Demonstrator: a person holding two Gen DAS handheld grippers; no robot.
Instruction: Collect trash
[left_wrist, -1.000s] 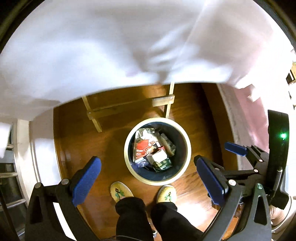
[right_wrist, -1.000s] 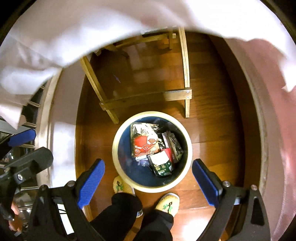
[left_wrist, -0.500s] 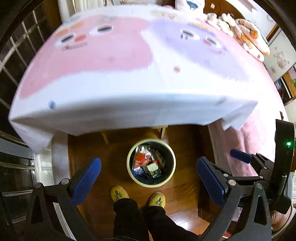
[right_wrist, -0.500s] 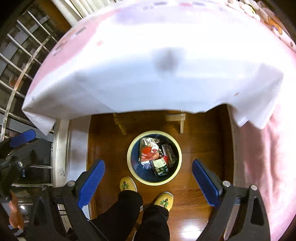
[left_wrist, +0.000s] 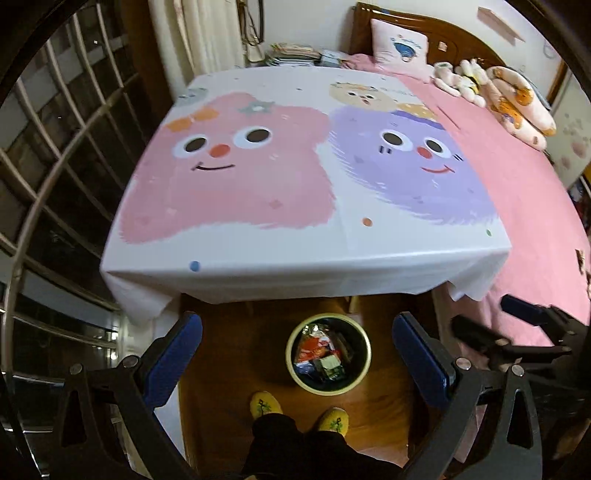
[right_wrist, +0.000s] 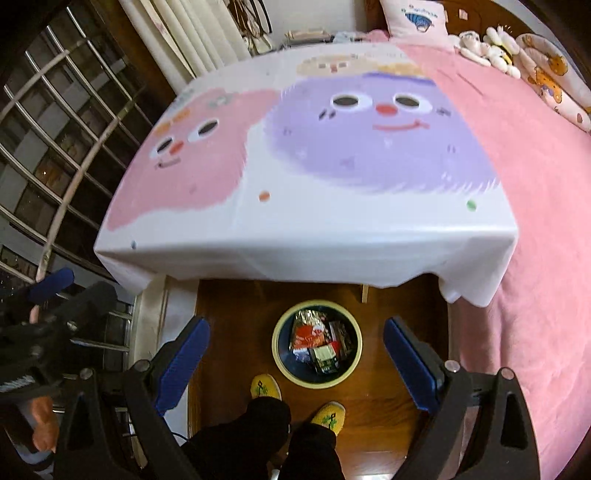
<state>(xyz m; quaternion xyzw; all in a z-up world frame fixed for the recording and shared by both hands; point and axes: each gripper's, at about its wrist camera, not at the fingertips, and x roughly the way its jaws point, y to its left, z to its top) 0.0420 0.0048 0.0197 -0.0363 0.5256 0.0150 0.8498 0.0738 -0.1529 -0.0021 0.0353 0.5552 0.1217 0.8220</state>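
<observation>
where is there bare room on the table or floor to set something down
The whole tablecloth top is bare, from its front hem back to the clutter by the curtain. The bin is crowded with wrappers, and slippers hem the floor strip before it.

Bedroom with a covered table beside a bed.
A cartoon-face tablecloth drapes the table; plush toys line the pink bed.

Black gripper frames — blue pads, silver screws, yellow slippers

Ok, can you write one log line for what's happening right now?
left gripper: open, holds nothing | right gripper: open, holds nothing | bin: on floor, wrappers inside | table: no trash seen
</observation>
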